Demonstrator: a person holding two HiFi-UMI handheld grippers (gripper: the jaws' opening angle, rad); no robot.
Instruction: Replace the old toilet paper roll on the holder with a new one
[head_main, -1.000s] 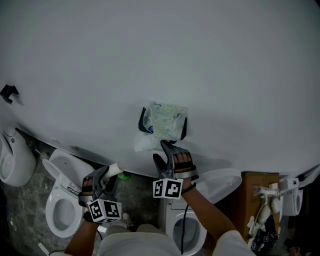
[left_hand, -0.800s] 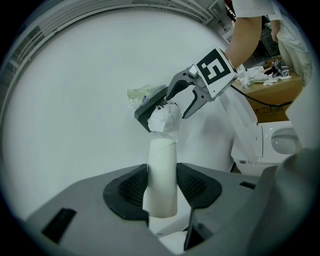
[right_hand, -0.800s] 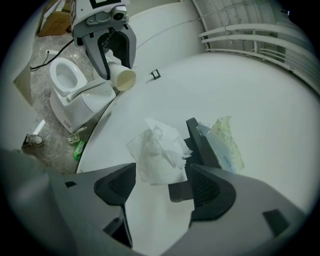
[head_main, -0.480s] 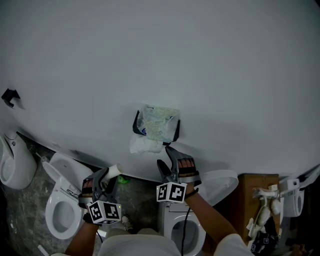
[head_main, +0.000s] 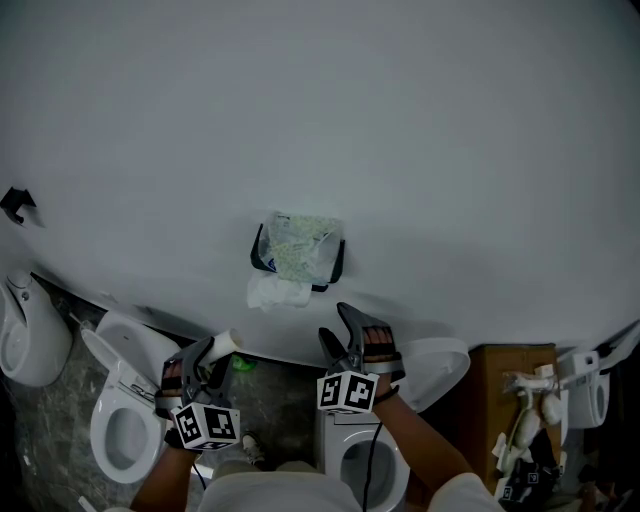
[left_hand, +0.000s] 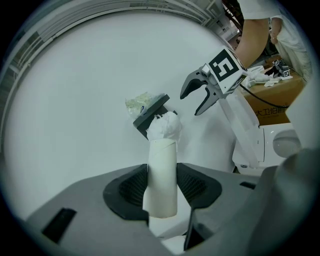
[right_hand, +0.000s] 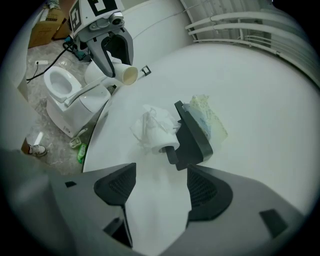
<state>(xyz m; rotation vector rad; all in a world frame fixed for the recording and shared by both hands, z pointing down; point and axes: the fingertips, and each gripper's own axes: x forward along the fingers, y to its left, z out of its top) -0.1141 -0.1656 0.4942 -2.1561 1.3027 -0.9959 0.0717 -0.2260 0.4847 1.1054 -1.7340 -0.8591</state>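
Note:
A black holder is fixed to the white wall, with a crumpled white paper roll on its bar and a greenish packet on its shelf. My left gripper is low at the left, shut on a bare cardboard tube. In the left gripper view the tube stands pinched between both pads, pointing at the roll. My right gripper is open and empty just below the holder. In the right gripper view, the holder and roll lie beyond the spread jaws.
Below the wall are a white toilet at the left, a second toilet at the centre, and a urinal at the far left. A brown box with clutter is at the right. A green bottle lies on the floor.
My right gripper has drawn back from the holder, so the gap between its tips and the roll has grown. The left gripper keeps its hold on the tube and has barely shifted.

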